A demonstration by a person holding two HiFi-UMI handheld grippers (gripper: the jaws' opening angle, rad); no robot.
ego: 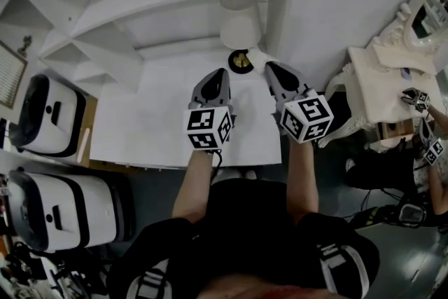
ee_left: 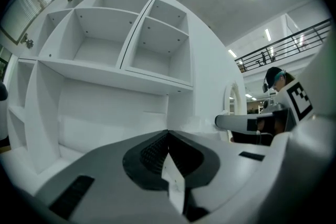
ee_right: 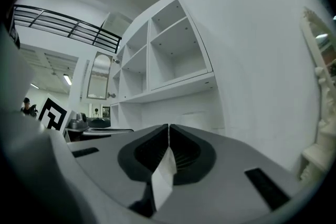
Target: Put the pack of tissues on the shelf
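No pack of tissues shows in any view. I hold both grippers side by side above the white desk [ego: 154, 122], pointing toward the back wall. My left gripper [ego: 218, 73] [ee_left: 168, 132] is shut, its jaws meeting with nothing between them. My right gripper [ego: 269, 68] [ee_right: 168, 126] is also shut and empty. The white shelf unit [ego: 175, 3] [ee_left: 121, 65] [ee_right: 168, 81] rises behind the desk, and its open compartments look bare. In the left gripper view the right gripper shows at the right side.
A lamp with a white shade [ego: 240, 28] and a dark round base [ego: 241, 61] stands at the back of the desk, just ahead of the grippers. An ornate white side table [ego: 385, 80] is at the right. Two white machines [ego: 49, 115] stand at the left.
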